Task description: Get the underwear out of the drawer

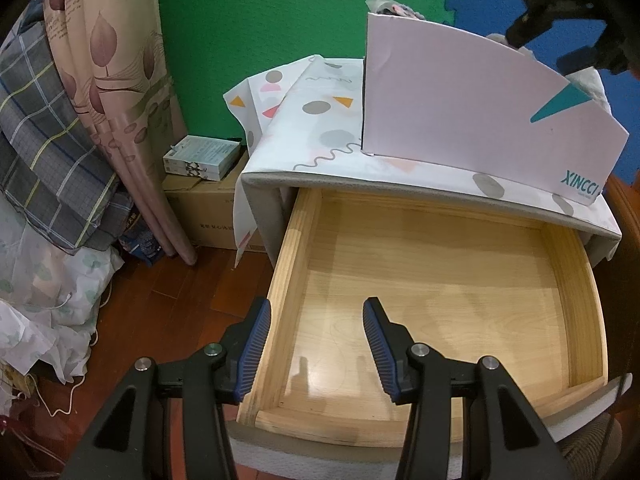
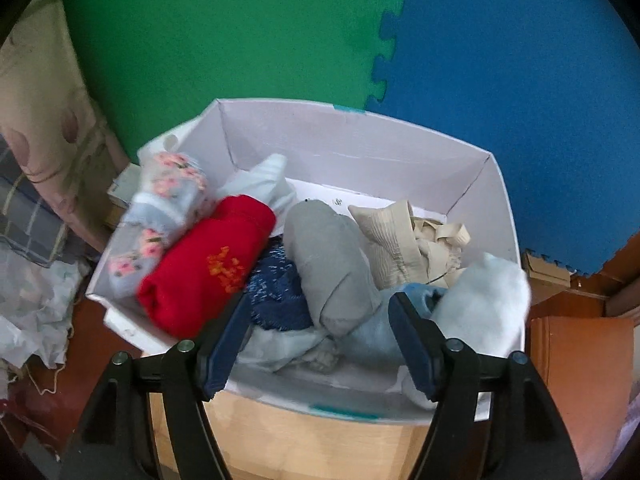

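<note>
Underwear (image 2: pixel 332 268) lies in the box (image 2: pixel 360 152) beneath the open, empty right tongs (image 2: pixel 320 332).

**Cabinet top and floor**

My left cam: cabinet top (image 1: pixel 320 160) w/ patterned cloth (image 1: pixel 316 108) draped over it, white box (image 1: pixel 460 108) standing on that. Wood floor (image 1: pixel 180 284) beside it carries a cardboard carton (image 1: pixel 208 216), crumpled fabric (image 1: pixel 52 300) and a rolled mat (image 1: pixel 132 120) upright.

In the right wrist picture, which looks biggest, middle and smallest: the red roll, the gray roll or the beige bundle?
1. red roll and gray roll: look alike, no ranking.
2. beige bundle: smallest, though it lies farther back.
</note>
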The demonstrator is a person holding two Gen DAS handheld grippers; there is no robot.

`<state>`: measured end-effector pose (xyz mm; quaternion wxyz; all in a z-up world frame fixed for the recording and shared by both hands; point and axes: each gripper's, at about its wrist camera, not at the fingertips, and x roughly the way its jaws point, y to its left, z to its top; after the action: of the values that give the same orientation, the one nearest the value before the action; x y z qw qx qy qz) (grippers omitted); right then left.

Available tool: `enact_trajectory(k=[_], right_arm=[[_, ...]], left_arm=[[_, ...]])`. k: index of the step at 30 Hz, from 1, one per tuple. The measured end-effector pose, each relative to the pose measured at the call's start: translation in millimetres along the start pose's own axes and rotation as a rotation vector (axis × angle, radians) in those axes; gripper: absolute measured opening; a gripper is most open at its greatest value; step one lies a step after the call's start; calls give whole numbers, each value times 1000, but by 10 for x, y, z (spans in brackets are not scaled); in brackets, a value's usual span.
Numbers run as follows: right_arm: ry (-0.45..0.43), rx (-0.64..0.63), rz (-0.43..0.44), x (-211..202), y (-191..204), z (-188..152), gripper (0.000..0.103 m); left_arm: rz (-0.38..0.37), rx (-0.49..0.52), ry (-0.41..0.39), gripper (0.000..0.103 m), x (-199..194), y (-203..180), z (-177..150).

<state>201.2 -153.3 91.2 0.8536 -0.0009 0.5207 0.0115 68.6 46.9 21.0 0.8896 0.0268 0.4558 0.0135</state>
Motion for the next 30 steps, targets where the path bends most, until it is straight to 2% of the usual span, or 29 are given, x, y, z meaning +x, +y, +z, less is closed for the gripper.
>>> enact_trajectory(k=[1,3,10,18,21,26,30], right_arm=[[-12,4,8,-56,-10,-22,70],[-49,10,15,-215,-29,-108,82],[-138,5,6,-565,-79,-715,85],[-191,-12,-59,-523,-147,-1649,89],[-187,9,-79,-420,-190,-1945,89],[-132,74,-63,-209,-299,-2341,89],[-108,97,-29,-100,-371,-2476,90]], left_arm=[[3,-1,0,49,3,-3,2],[4,-3,-1,49,5,-7,6],[4,9,-10,49,-15,-32,3],[-1,10,-23,49,-60,-53,-9],[4,19,-26,49,-81,-88,-19],[7,46,-40,49,-158,-168,-61],[-9,64,-35,49,-204,-229,-123]])
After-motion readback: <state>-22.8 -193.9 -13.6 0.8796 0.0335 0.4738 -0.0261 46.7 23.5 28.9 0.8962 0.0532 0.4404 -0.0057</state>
